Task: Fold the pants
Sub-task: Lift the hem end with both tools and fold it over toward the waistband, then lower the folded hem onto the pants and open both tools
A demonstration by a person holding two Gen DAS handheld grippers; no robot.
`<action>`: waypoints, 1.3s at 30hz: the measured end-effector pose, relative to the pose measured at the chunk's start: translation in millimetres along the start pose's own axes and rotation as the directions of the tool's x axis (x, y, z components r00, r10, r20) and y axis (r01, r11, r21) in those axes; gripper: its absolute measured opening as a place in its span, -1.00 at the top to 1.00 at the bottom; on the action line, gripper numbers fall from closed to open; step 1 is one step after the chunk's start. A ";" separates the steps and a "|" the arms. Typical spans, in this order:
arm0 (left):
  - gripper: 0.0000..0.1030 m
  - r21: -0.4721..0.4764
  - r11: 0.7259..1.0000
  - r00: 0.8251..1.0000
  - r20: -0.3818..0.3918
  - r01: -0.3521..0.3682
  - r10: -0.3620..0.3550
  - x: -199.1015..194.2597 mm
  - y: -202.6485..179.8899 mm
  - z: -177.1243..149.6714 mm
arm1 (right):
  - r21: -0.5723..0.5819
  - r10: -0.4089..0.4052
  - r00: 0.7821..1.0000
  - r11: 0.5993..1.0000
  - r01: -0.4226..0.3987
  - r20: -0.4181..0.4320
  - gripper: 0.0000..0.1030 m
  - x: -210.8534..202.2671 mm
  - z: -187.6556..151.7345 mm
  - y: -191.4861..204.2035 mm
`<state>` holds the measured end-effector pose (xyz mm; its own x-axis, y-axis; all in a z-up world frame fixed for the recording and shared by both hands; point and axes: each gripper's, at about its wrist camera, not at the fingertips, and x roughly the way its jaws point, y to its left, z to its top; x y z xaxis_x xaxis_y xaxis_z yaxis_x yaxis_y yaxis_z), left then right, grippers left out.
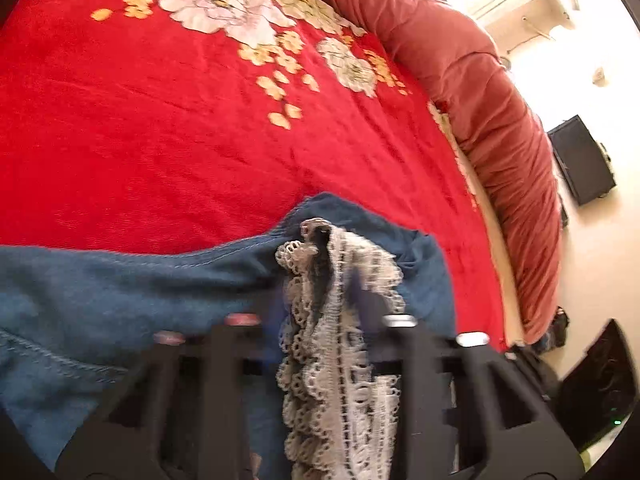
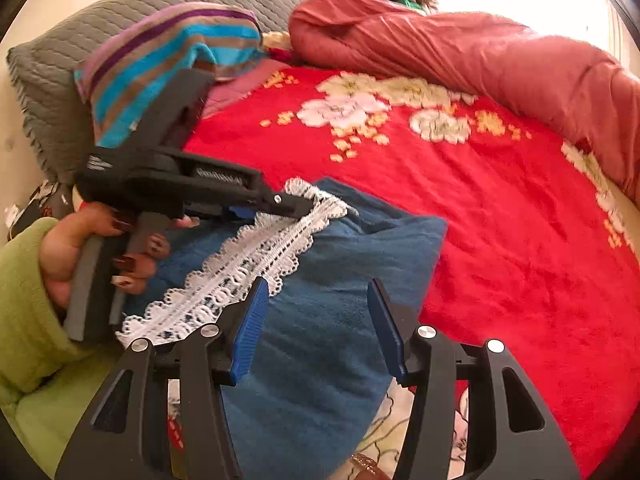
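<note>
On the plush red floral bedspread (image 2: 500, 216), blue denim pants (image 2: 320, 320) lie bunched. My left gripper (image 2: 296, 206) pinches their white scalloped lace trim (image 2: 248, 256); my right gripper (image 2: 318, 320) hovers spread above the cloth.

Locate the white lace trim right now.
The white lace trim runs along the blue pants on the red floral blanket, left of centre in the right wrist view; its far end is pinched in the left gripper.
</note>
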<state>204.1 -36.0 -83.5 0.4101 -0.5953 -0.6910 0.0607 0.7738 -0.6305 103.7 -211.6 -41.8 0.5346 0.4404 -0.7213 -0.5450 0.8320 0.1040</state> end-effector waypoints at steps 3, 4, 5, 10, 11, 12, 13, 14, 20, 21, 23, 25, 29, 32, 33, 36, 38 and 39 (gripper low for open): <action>0.85 0.019 1.000 0.999 0.050 0.008 -0.009 -18.8 -4.3 -3.0 | -0.016 0.014 1.000 1.000 -0.014 -0.014 0.03 5.9 -2.8 5.3; 0.85 0.040 0.999 0.997 0.071 -0.014 0.012 -26.9 -6.6 -4.3 | -0.025 0.020 1.000 0.999 -0.020 -0.018 0.03 7.2 -3.8 9.0; 0.84 0.071 0.996 0.995 0.089 -0.061 0.055 -34.7 -9.2 -5.8 | -0.033 0.023 0.999 0.999 -0.024 -0.023 0.03 8.1 -5.1 13.1; 0.70 0.079 0.986 0.985 0.107 -0.148 0.139 -41.1 2.2 -6.5 | -0.060 0.004 0.997 0.998 -0.009 -0.076 -0.11 27.3 -11.1 24.5; 0.62 0.065 0.986 0.984 0.100 -0.155 0.148 -37.9 8.0 -7.1 | -0.067 -0.006 0.997 0.998 0.001 -0.077 -0.11 27.6 -12.0 26.6; 0.58 0.053 0.987 0.984 0.098 -0.154 0.148 -38.8 13.0 -8.2 | -0.069 -0.007 0.997 0.998 0.002 -0.074 -0.11 25.6 -12.7 27.3; 0.57 0.040 0.989 0.985 0.100 -0.144 0.139 -41.1 15.7 -9.6 | -0.066 0.003 0.998 0.998 -0.007 -0.065 -0.11 19.8 -12.4 27.4; 0.54 0.041 0.989 0.985 0.108 -0.140 0.135 -46.8 15.8 -12.4 | -0.063 0.007 0.998 0.998 -0.011 -0.058 -0.11 17.4 -11.6 25.7; 0.30 0.056 0.980 0.970 0.158 -0.193 0.182 -88.0 9.7 -36.9 | -0.087 0.003 1.000 0.996 -0.003 0.000 -0.16 -18.2 -13.3 25.1; 0.30 0.054 0.979 0.969 0.159 -0.199 0.188 -93.4 9.4 -42.7 | -0.092 0.006 1.000 0.996 -0.005 0.006 -0.16 -22.6 -14.9 25.2; 0.30 0.049 0.979 0.970 0.153 -0.200 0.191 -103.2 7.8 -59.8 | -0.106 0.009 1.000 0.994 -0.008 0.011 -0.17 -30.1 -20.0 27.2; 0.30 0.050 0.982 0.975 0.136 -0.184 0.176 -106.7 3.7 -75.6 | -0.119 0.016 1.000 0.993 -0.015 0.010 -0.17 -33.8 -25.0 29.5; 0.30 0.003 0.994 0.992 0.066 -0.106 0.105 -106.0 1.5 -108.9 | -0.130 0.033 0.999 0.991 -0.035 -0.011 -0.17 -33.1 -35.5 32.0; 0.30 -0.044 0.998 0.999 0.014 -0.043 0.044 -98.4 1.3 -119.9 | -0.126 0.039 0.999 0.991 -0.042 -0.027 -0.17 -29.4 -42.0 31.6; 0.30 -0.049 0.998 0.999 0.005 -0.043 0.043 -95.1 0.7 -121.8 | -0.122 0.044 0.999 0.991 -0.047 -0.030 -0.17 -28.6 -43.5 31.3; 0.30 -0.085 0.995 0.999 -0.030 -0.044 0.042 -83.7 4.0 -123.4 | -0.117 0.053 0.998 0.992 -0.056 -0.034 -0.17 -27.3 -48.8 30.4; 0.29 -0.111 0.994 0.998 -0.055 -0.010 0.004 -75.6 5.1 -123.6 | -0.116 0.050 0.998 0.992 -0.055 -0.044 -0.17 -25.1 -52.1 30.0; 0.29 -0.126 0.992 0.997 -0.073 0.022 -0.032 -69.4 6.0 -124.5 | -0.114 0.051 0.997 0.992 -0.056 -0.049 -0.17 -24.0 -53.9 29.4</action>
<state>62.7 -17.0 -83.3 0.3406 -0.6337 -0.6946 -0.0455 0.7267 -0.6854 39.9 -215.9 -58.3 0.4735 0.4650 -0.7480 -0.6442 0.7620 0.0660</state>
